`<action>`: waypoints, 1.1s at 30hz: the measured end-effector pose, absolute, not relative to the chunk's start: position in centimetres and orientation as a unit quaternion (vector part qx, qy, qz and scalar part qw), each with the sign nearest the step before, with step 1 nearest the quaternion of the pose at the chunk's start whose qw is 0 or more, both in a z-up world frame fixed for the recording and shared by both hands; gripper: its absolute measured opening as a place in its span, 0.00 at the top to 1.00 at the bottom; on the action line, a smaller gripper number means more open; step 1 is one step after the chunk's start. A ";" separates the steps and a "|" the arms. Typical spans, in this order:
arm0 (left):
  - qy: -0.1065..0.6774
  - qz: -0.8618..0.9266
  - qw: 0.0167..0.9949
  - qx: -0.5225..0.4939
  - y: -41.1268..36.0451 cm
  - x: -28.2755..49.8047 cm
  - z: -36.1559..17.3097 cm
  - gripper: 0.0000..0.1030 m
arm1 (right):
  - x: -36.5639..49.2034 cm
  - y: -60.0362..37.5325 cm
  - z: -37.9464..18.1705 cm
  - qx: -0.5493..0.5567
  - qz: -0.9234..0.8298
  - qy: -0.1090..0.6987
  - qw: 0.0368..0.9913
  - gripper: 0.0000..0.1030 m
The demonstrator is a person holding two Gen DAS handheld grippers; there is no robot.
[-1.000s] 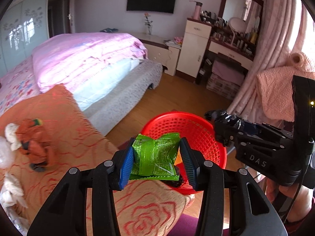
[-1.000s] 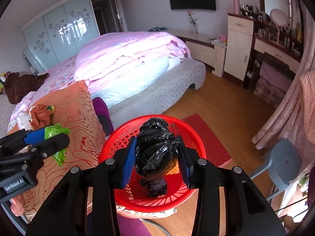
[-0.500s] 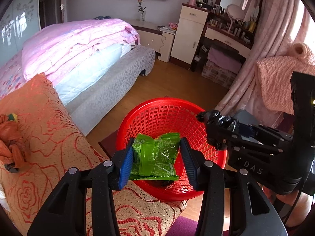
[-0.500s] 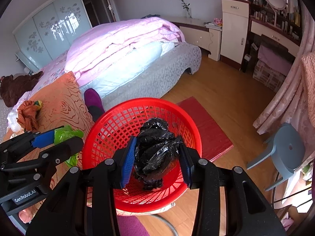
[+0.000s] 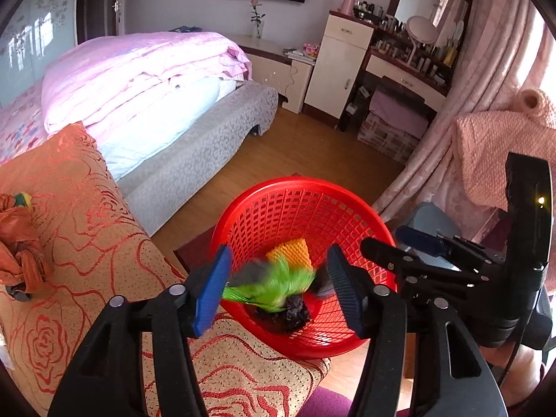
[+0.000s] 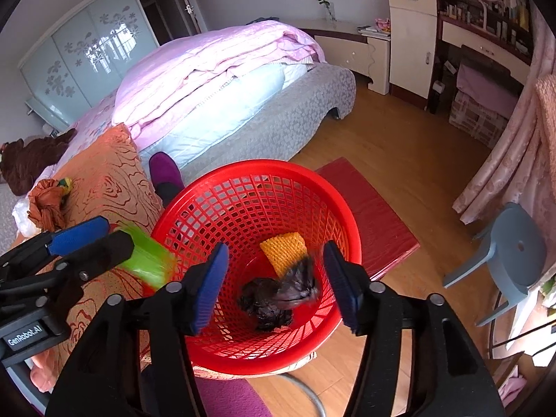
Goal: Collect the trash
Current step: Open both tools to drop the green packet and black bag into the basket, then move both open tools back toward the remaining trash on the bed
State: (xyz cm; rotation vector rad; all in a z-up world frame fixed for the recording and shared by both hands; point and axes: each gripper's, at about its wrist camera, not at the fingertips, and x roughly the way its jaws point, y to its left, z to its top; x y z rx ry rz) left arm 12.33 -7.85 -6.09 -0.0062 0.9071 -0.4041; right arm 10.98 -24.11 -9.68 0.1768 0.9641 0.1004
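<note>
A red mesh basket [image 5: 305,208] [image 6: 264,187] sits at the edge of an orange patterned cushion. My left gripper [image 5: 276,292] hangs over it with its jaws opening; the green wrapper [image 5: 274,286] is a blur falling free between the pads. Over the same basket my right gripper [image 6: 274,285] has its jaws opening too, and the black plastic bag [image 6: 295,285] drops away blurred, touching neither pad. On the basket floor lie another crumpled black bag [image 6: 266,307] and a yellow foam net [image 6: 283,248]. In the right wrist view the left gripper [image 6: 87,243] shows at the left with the green wrapper [image 6: 149,257] streaking down.
An orange patterned cushion [image 5: 76,236] lies left of the basket with a crumpled orange bag [image 5: 17,246] on it. A bed with pink quilt [image 5: 139,80] stands behind. A red mat [image 6: 375,208] and a grey stool [image 6: 510,253] are on the wooden floor to the right.
Both grippers went from shut on their trash to open. The green wrapper and the black bag have left the pads and are falling into the basket.
</note>
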 end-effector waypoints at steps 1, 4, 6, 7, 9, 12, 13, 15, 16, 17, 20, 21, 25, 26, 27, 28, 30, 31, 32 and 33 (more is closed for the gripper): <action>0.434 -0.195 0.880 -0.004 -7.9 12.3 -6.0 0.41 | 11.0 -24.1 -9.6 0.085 0.048 0.462 0.881 0.44; 0.430 -0.195 0.881 -0.005 -8.0 12.2 -5.7 0.38 | 10.9 -24.2 -9.4 0.087 0.045 0.459 0.883 0.43; 0.429 -0.195 0.882 -0.007 -7.9 12.1 -5.6 0.37 | 10.8 -24.3 -9.3 0.088 0.043 0.457 0.884 0.43; 0.428 -0.195 0.883 -0.008 -7.8 12.1 -5.5 0.37 | 10.8 -24.3 -9.2 0.088 0.042 0.456 0.885 0.43; 0.425 -0.193 0.885 -0.011 -7.5 12.0 -5.2 0.37 | 10.7 -24.4 -9.0 0.086 0.041 0.452 0.887 0.43; 0.417 -0.186 0.889 -0.013 -7.1 11.7 -4.8 0.37 | 10.5 -24.1 -8.7 0.080 0.040 0.446 0.891 0.43; 0.414 -0.183 0.892 -0.013 -6.9 11.5 -4.6 0.37 | 10.4 -24.1 -8.6 0.078 0.039 0.443 0.892 0.43; 0.410 -0.177 0.895 -0.015 -6.7 11.2 -4.4 0.36 | 10.3 -23.9 -8.4 0.074 0.039 0.439 0.895 0.43; 0.408 -0.174 0.896 -0.016 -6.4 11.1 -4.3 0.36 | 10.2 -23.8 -8.3 0.072 0.039 0.437 0.896 0.43; 0.407 -0.171 0.897 -0.018 -6.1 10.9 -4.2 0.36 | 10.1 -23.7 -8.1 0.069 0.039 0.434 0.897 0.43; 0.403 -0.161 0.901 -0.018 -5.5 10.6 -4.0 0.36 | 10.0 -23.5 -7.7 0.065 0.041 0.429 0.900 0.43; 0.400 -0.157 0.903 -0.017 -5.2 10.3 -3.9 0.36 | 9.9 -23.3 -7.6 0.062 0.042 0.427 0.901 0.43; 0.390 -0.142 0.910 -0.013 -4.2 9.3 -3.3 0.36 | 9.6 -22.6 -7.1 0.052 0.048 0.418 0.905 0.43; 0.387 -0.138 0.912 -0.010 -4.0 9.0 -3.2 0.36 | 9.4 -22.4 -7.0 0.050 0.050 0.417 0.906 0.42; 0.383 -0.130 0.915 -0.006 -3.6 8.6 -3.0 0.36 | 9.3 -22.3 -6.9 0.049 0.052 0.415 0.907 0.42; 0.381 -0.123 0.916 -0.004 -3.4 8.3 -2.9 0.35 | 9.2 -22.1 -6.7 0.048 0.054 0.414 0.908 0.42; 0.377 -0.111 0.920 -0.002 -2.5 7.7 -2.5 0.35 | 8.9 -21.6 -6.4 0.043 0.061 0.409 0.910 0.40; 0.375 -0.104 0.921 -0.002 -2.0 7.3 -2.4 0.34 | 8.8 -21.3 -6.2 0.041 0.064 0.406 0.911 0.40; 0.374 -0.096 0.923 -0.002 -1.5 6.9 -2.2 0.34 | 8.7 -21.0 -6.1 0.039 0.067 0.403 0.912 0.39; 0.372 -0.088 0.924 -0.002 -1.0 6.6 -2.0 0.34 | 8.5 -20.7 -5.9 0.036 0.071 0.400 0.913 0.39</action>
